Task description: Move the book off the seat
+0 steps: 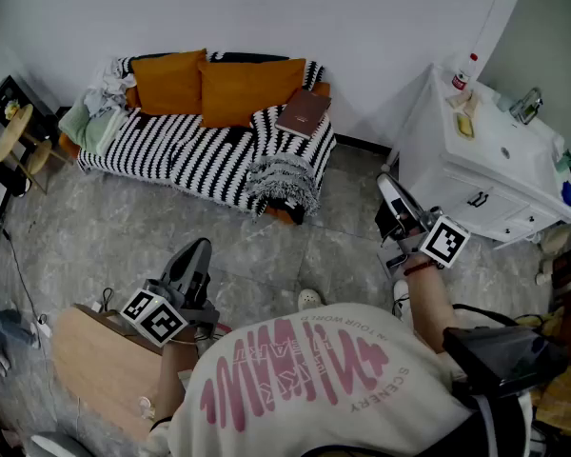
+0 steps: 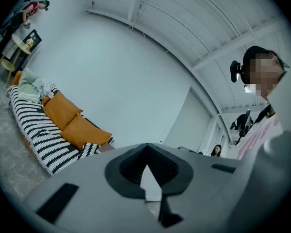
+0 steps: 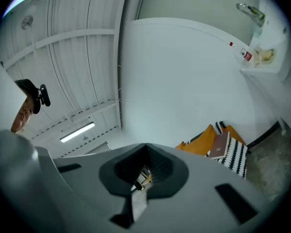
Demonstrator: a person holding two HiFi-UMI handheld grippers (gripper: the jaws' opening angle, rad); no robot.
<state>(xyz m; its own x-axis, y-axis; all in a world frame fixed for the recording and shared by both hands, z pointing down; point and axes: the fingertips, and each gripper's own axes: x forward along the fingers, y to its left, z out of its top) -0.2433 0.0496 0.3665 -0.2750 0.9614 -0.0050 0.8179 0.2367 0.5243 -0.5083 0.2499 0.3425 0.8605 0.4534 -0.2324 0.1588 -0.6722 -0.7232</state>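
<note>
Book (image 1: 303,113), flat, brown and rectangular, lies on the black-and-white striped fabric sofa (image 1: 171,155) at upper centre of the head view, beside plump orange cushions (image 1: 238,89). Left tongs (image 1: 196,251) and right tongs (image 1: 390,190) are both closed and empty, well apart from it.

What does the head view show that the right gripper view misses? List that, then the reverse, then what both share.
Only the head view: the left gripper, the wooden table beside it, the round stools, and the full length of the striped sofa. Only the right gripper view: the ceiling light and a look along the right gripper, its tongs shut on nothing. Both: the book at the sofa's end, the orange cushions, and the white sink cabinet with its faucet.
</note>
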